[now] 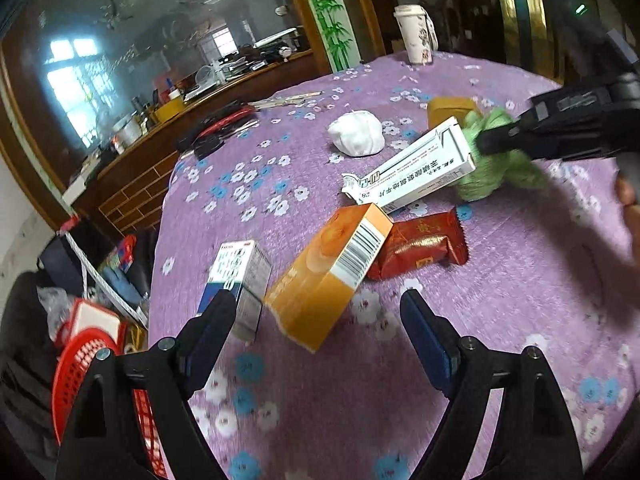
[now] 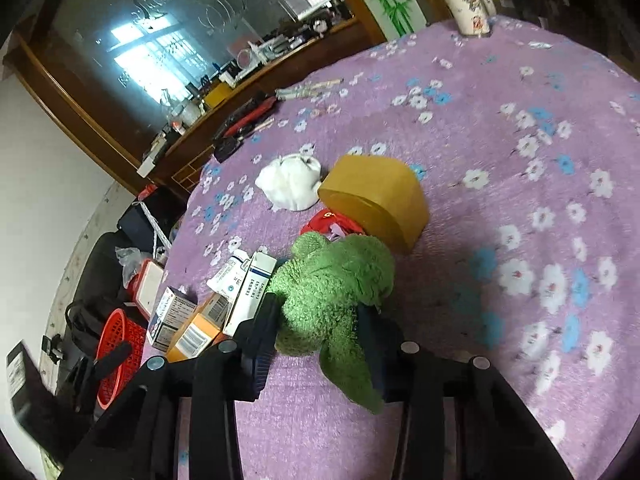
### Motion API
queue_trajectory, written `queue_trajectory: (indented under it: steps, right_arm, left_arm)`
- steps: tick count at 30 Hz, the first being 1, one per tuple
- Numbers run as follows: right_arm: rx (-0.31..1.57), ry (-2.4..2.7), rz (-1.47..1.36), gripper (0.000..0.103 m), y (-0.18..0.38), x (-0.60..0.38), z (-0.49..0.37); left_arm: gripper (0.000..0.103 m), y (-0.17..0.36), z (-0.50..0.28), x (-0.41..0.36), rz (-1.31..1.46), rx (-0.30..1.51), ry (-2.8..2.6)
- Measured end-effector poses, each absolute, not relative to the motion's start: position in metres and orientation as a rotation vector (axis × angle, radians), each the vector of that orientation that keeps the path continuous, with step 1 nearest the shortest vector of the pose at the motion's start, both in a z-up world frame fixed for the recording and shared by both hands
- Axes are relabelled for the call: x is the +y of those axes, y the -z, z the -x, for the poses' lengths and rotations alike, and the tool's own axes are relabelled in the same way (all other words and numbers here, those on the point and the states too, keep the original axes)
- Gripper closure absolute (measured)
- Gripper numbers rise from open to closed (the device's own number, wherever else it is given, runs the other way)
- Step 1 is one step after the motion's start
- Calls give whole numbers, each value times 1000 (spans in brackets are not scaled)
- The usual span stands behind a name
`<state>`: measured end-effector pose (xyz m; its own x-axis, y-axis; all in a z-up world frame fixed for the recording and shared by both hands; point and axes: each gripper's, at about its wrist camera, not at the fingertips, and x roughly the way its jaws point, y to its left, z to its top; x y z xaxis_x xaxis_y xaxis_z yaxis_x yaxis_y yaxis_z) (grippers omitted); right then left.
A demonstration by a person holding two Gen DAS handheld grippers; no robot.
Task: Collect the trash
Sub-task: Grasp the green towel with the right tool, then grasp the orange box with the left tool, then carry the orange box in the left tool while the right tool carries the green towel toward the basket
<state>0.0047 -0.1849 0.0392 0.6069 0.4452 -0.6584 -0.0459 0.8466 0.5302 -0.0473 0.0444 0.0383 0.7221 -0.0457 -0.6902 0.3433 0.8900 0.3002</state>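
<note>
My left gripper (image 1: pixel 320 312) is open and empty just in front of an orange box (image 1: pixel 328 272) on the purple flowered tablecloth (image 1: pixel 500 288). Beside the orange box lie a blue-white box (image 1: pixel 240 276), a red wrapper (image 1: pixel 420 244) and a long white medicine box (image 1: pixel 412 168). My right gripper (image 2: pixel 316 324) is shut on a green fuzzy cloth (image 2: pixel 332 284), which also shows in the left wrist view (image 1: pixel 496 160). A crumpled white tissue (image 1: pixel 356 132) and a yellow tape roll (image 2: pixel 376 196) lie further back.
A red basket (image 1: pixel 76 364) stands on the floor left of the table, also in the right wrist view (image 2: pixel 116 344). A white floral cup (image 1: pixel 416 34) stands at the table's far edge. Black and red tools (image 1: pixel 224 124) lie at the far left. A wooden cabinet stands behind.
</note>
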Motion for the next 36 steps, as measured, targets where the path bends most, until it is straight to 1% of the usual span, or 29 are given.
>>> queue_trajectory:
  steps: [6, 8, 9, 10, 11, 12, 14, 15, 16, 18, 19, 20, 24, 30, 36]
  right_arm:
    - [856, -326, -511, 61, -48, -196, 17]
    - [842, -338, -513, 61, -52, -198, 24]
    - [834, -344, -511, 61, -54, -199, 27]
    - [823, -347, -505, 61, -56, -199, 31]
    - [815, -347, -502, 61, -58, -199, 33]
    - [807, -348, -497, 61, -60, -199, 36]
    - [790, -354, -485, 61, -65, -198, 42]
    - [784, -355, -483, 61, -66, -198, 45]
    - [777, -355, -482, 61, -68, -198, 47]
    - [771, -358, -475, 61, -70, -197, 52]
    - [768, -362, -469, 61, -71, -195, 54]
    - [767, -365, -464, 61, -71, -193, 56]
    - [756, -374, -436, 61, -74, -185, 65]
    - [728, -373, -387, 61, -77, -174, 82]
    - [712, -375, -360, 61, -79, -171, 96]
  left_arm:
    - [20, -27, 26, 33, -501, 750, 210]
    - [24, -23, 21, 30, -523, 759, 204]
    - [32, -20, 18, 28, -535, 765, 204]
    - [43, -18, 17, 27, -539, 771, 205]
    - [52, -14, 13, 26, -541, 785, 203]
    - [64, -12, 11, 26, -539, 798, 201]
    - [65, -9, 8, 28, -533, 798, 175]
    - [69, -9, 6, 30, -517, 801, 167]
    - [77, -10, 5, 33, -502, 797, 152]
    - [77, -13, 2, 41, -437, 807, 140]
    - [81, -16, 2, 45, -407, 807, 142]
    - [82, -19, 4, 47, -380, 805, 147]
    - [82, -38, 25, 53, -245, 769, 191]
    - [82, -56, 71, 48, -115, 699, 234]
    - [82, -66, 106, 39, -84, 653, 249]
